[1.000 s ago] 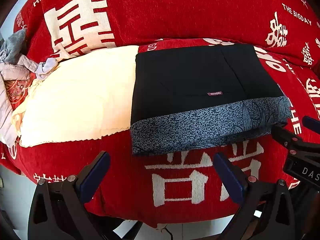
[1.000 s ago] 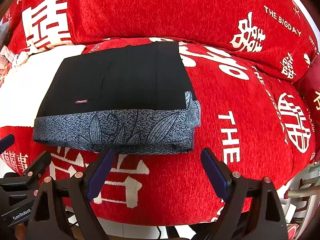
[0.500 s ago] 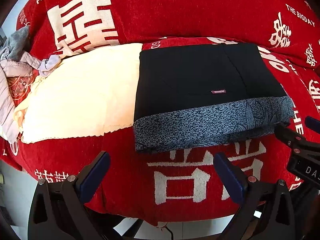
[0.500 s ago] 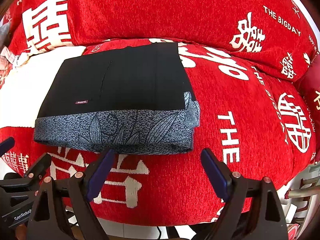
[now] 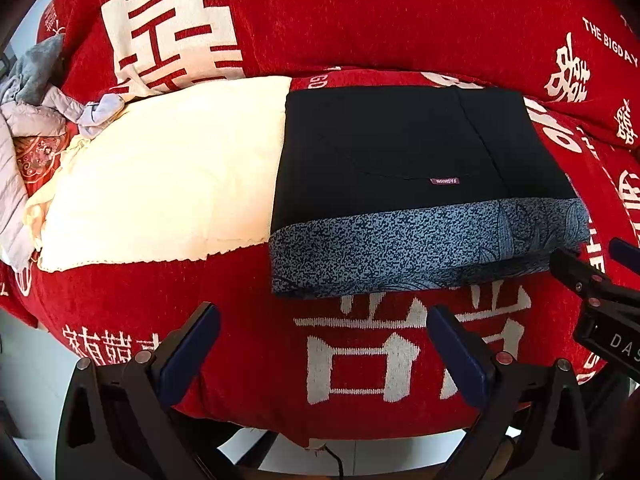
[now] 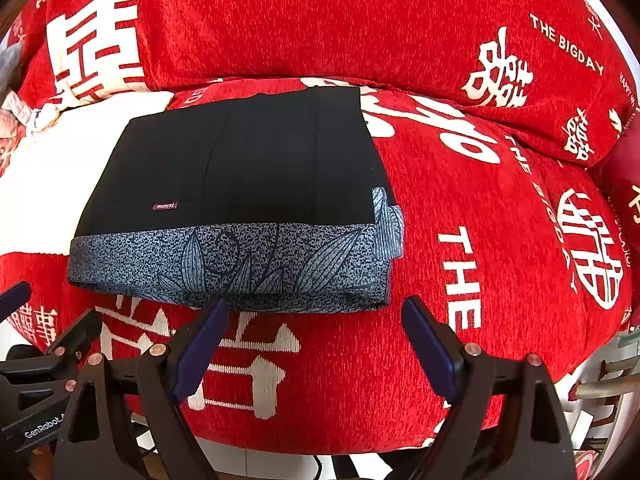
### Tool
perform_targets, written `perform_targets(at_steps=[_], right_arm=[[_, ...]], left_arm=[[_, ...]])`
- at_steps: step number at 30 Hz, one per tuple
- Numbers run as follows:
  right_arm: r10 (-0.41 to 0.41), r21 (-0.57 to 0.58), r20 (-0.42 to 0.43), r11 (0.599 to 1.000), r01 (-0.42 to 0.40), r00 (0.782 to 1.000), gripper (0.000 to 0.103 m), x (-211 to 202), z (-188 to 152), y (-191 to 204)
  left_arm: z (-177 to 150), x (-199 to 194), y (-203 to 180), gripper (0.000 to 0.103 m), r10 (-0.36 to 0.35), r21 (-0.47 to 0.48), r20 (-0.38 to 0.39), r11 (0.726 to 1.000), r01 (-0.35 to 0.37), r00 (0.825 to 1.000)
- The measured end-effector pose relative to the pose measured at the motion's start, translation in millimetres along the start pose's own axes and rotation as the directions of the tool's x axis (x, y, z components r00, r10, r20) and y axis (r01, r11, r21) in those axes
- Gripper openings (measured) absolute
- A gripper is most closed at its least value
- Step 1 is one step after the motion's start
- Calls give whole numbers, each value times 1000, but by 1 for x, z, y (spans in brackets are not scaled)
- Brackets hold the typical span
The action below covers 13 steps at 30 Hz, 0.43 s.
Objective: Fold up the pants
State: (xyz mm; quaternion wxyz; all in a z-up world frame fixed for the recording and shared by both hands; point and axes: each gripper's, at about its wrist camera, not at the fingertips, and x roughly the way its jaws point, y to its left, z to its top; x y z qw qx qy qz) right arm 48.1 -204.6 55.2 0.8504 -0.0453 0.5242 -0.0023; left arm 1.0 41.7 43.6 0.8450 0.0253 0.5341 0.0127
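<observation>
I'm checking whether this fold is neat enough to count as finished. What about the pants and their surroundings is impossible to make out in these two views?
- Pants lower layers: both views, covered by the black top layer.
- Small label: both views, lettering too small to read.
- Clothes pile: left wrist view, cut off by the frame's left edge.
- Cream cloth: right side hidden under the pants.

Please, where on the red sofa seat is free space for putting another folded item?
Bare red seat cover lies right of the folded black pants with grey patterned band. A strip runs before them, near both open grippers. The left is crowded: cream cloth, then grey clothes.
</observation>
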Motion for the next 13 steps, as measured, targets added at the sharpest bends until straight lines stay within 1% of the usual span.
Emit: perform_targets(at_steps=[6, 13], right_arm=[[2, -2, 1, 1000, -2, 1000, 90, 0, 1, 0], [-2, 1, -2, 1000, 2, 1000, 90, 3, -6, -1]], left_arm=[[-1, 4, 1, 103, -12, -8, -14, 1000, 12, 1000], [-9, 6, 5, 103, -21, -15, -1, 1000, 21, 1000]])
